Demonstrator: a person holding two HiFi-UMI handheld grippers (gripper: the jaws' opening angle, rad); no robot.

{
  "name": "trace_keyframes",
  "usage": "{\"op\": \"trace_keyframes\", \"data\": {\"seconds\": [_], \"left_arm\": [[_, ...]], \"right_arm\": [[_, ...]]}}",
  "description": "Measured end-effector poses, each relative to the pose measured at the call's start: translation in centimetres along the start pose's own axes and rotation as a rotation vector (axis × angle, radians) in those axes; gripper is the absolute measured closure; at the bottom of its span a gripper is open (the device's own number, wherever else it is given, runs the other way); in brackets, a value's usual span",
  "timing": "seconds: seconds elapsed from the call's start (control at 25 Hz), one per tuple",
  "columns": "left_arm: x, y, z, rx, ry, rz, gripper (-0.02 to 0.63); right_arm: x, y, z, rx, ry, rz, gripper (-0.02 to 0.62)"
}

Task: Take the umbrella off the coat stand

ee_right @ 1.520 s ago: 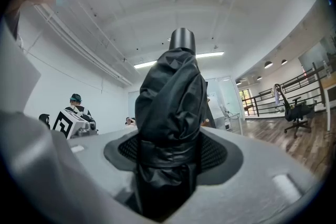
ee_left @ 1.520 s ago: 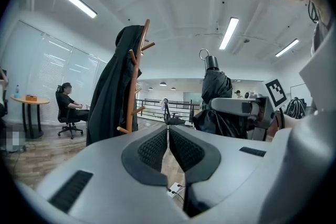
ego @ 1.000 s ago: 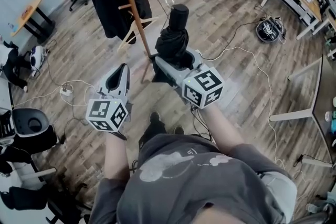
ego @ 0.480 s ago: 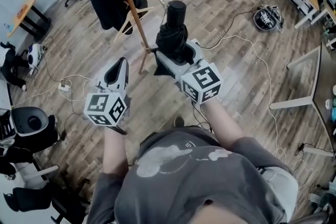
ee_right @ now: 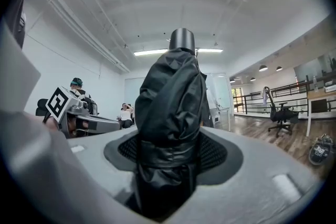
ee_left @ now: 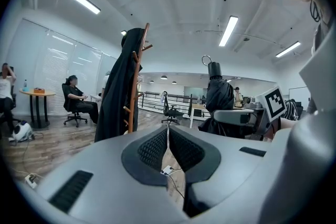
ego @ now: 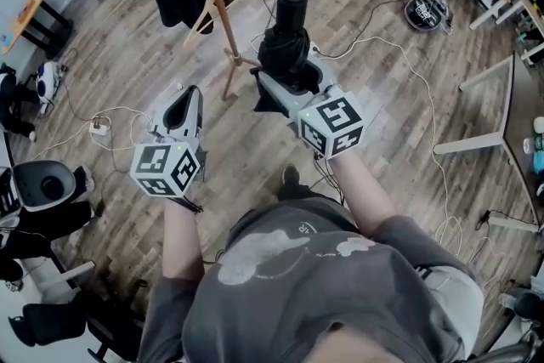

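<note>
Drawn further from stand (ego: 216,4): umbrella (ego: 286,53), clamped in right gripper (ego: 293,82); left gripper (ego: 188,100) closed, empty. Removal apparently complete.

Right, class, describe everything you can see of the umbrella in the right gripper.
The umbrella is black, compact and folded, its glossy fabric bunched and cinched by a strap. A smooth cylindrical handle tops it, with a thin loop above. It stands upright, clamped at its lower part between the right gripper jaws, apart from the coat stand.
</note>
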State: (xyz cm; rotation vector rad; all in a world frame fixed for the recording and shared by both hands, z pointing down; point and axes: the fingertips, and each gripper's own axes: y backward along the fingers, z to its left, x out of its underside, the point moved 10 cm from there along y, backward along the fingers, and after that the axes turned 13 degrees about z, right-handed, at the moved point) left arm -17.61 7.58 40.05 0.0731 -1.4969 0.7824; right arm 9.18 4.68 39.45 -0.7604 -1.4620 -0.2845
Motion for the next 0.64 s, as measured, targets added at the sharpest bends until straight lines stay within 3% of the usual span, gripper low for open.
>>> {"op": "trace_keyframes", "data": {"seconds": [0.64], "left_arm": [[4.4,8.2,-2.0,0.073,-0.013,-0.012,0.600]], "right_arm": [[2.6,6.5,8.7,0.088,-0.012,0.022,0.321]]}}
